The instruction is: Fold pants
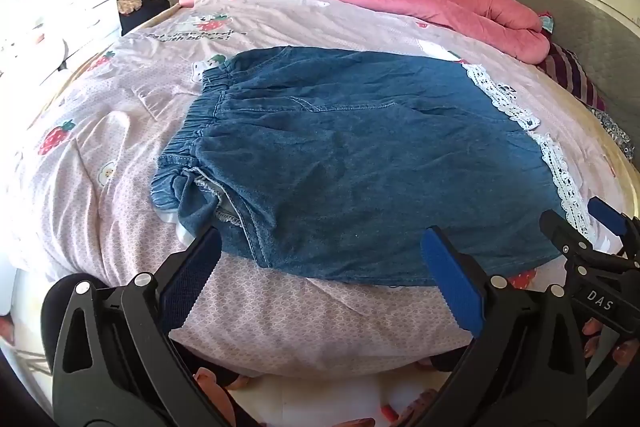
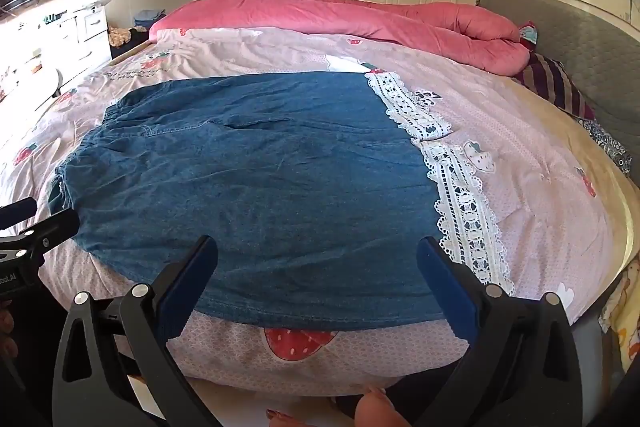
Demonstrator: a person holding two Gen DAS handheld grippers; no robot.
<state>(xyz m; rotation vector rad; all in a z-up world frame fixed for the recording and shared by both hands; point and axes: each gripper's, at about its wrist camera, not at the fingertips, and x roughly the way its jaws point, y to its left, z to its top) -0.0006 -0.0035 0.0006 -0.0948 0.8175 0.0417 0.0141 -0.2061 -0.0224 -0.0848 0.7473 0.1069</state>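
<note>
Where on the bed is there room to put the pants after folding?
Bare sheet lies left of the denim pants, beside the waistband, and right of the lace hems, toward the gray headboard. The far side is crowded by the pink quilt.

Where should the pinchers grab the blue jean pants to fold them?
Probably the near edge of the denim pants, which lie flat with that edge along the side of the bed. The left gripper could pinch the corner by the elastic waistband, the right gripper the corner by the lace hem. Both are open and come in low from the front.
</note>
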